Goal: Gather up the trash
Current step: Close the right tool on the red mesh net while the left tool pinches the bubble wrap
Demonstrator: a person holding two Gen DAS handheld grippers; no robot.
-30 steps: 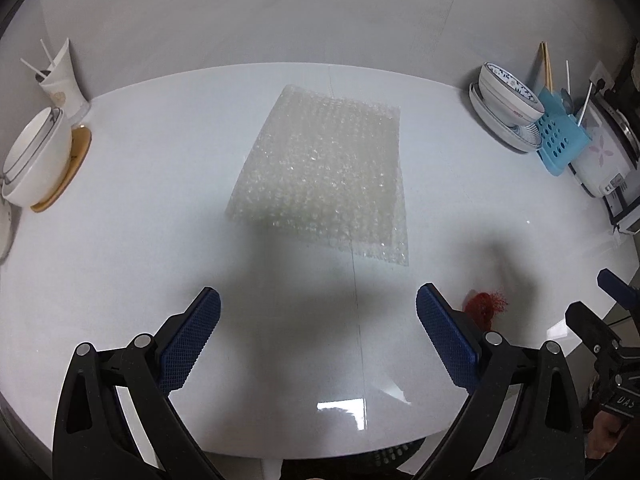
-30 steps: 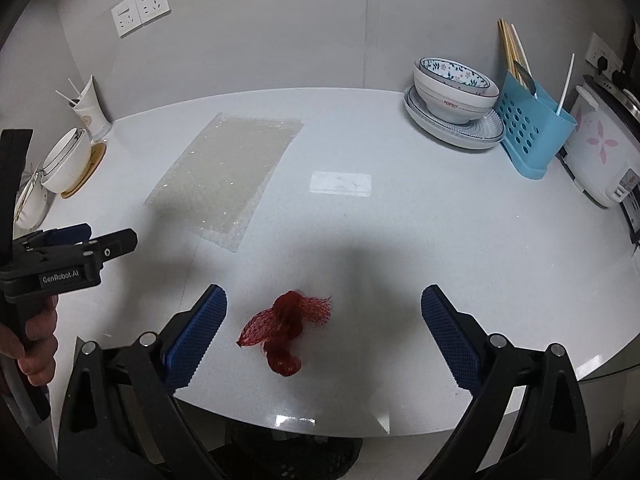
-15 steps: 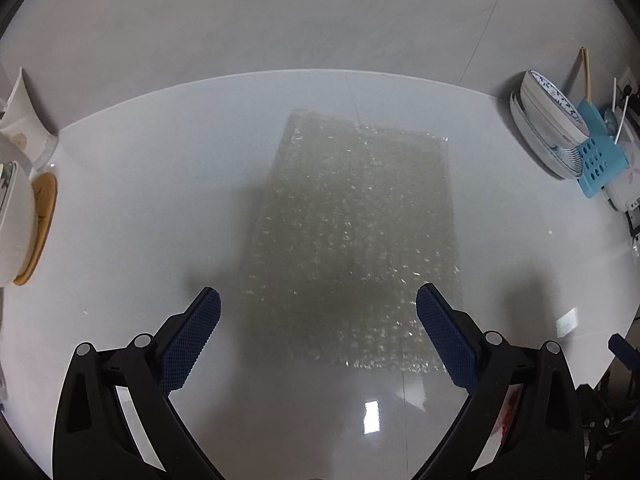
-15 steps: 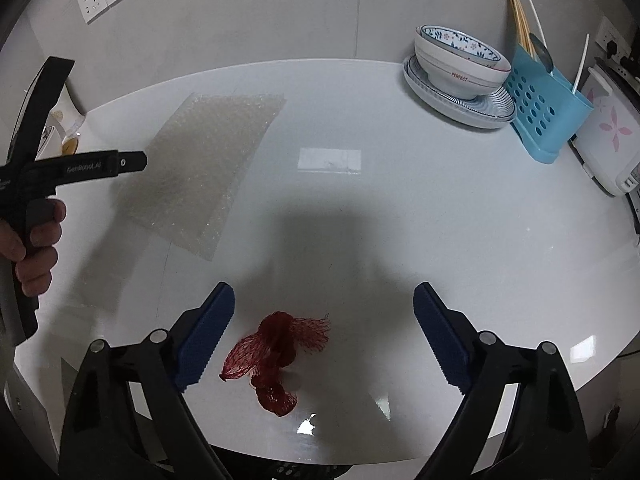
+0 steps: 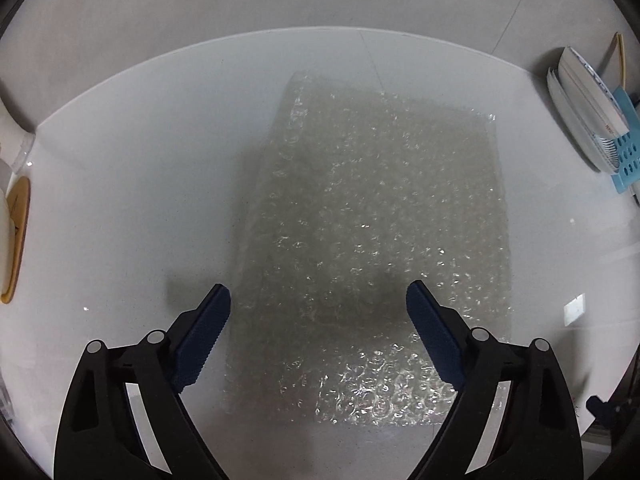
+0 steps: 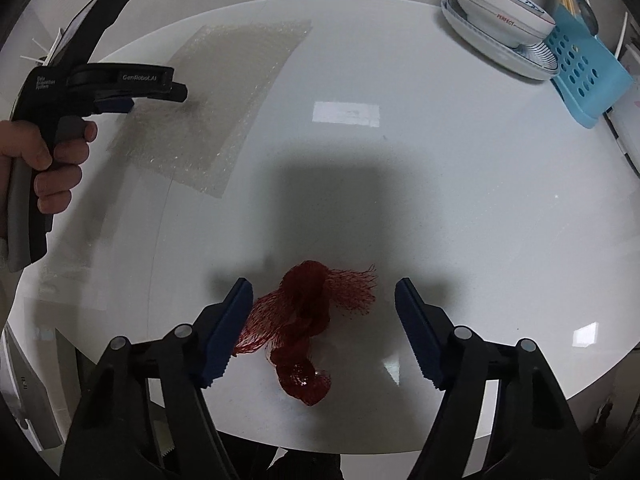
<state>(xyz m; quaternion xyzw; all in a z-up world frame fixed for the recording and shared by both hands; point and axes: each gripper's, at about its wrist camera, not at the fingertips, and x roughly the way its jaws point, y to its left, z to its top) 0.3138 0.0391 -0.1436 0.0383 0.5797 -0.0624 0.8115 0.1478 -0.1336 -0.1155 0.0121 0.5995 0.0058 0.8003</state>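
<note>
A clear bubble wrap sheet [image 5: 372,240] lies flat on the white table [image 5: 120,200]. My left gripper [image 5: 318,292] hovers low over its near half, pointing steeply down. Its jaws are closing with the sheet's near part between the blue pads, which do not press on it. A crumpled red mesh net [image 6: 308,320] lies near the table's front edge. My right gripper [image 6: 323,286] straddles the net, jaws closing, pads still apart from it. The right wrist view also shows the bubble wrap [image 6: 216,100] and a hand [image 6: 44,160] holding the left gripper [image 6: 120,92] over it.
A patterned bowl on a plate [image 6: 500,12] and a blue utensil rack [image 6: 588,68] stand at the back right. A wooden coaster [image 5: 18,240] under a white dish sits at the left edge. The table's front rim [image 6: 400,436] runs just below the net.
The left gripper moved forward and down over the bubble wrap and its jaws narrowed a little. The right gripper sank toward the red net and its jaws narrowed around it.
</note>
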